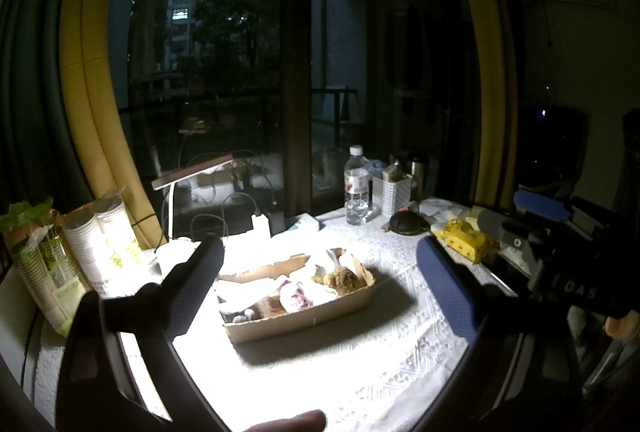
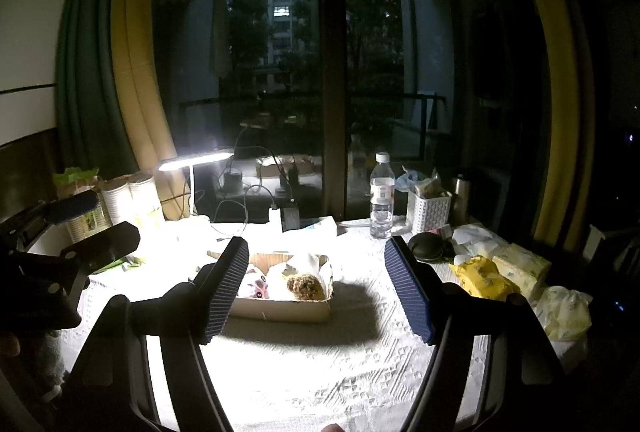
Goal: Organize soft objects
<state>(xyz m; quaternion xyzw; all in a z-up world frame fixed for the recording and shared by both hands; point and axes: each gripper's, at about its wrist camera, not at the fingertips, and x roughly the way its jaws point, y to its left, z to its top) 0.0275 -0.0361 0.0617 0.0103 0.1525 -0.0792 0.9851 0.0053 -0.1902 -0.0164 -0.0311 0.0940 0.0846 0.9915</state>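
Two grippers, left (image 1: 320,276) and right (image 2: 316,288), both spread wide and empty above the lamplit tablecloth (image 2: 320,372), aimed at the cardboard tray (image 2: 280,308) of soft toys (image 2: 306,286); likely hazard: glare hiding edges, jaws snagging the flimsy tray wall.

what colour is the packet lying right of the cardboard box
Yellow packet, with small dark marks; clearest in the right wrist view.

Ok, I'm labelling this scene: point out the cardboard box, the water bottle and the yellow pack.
cardboard box (image 2: 280,310), right wrist view, front wall.
water bottle (image 2: 382,198), right wrist view, label.
yellow pack (image 2: 484,278), right wrist view, top face.
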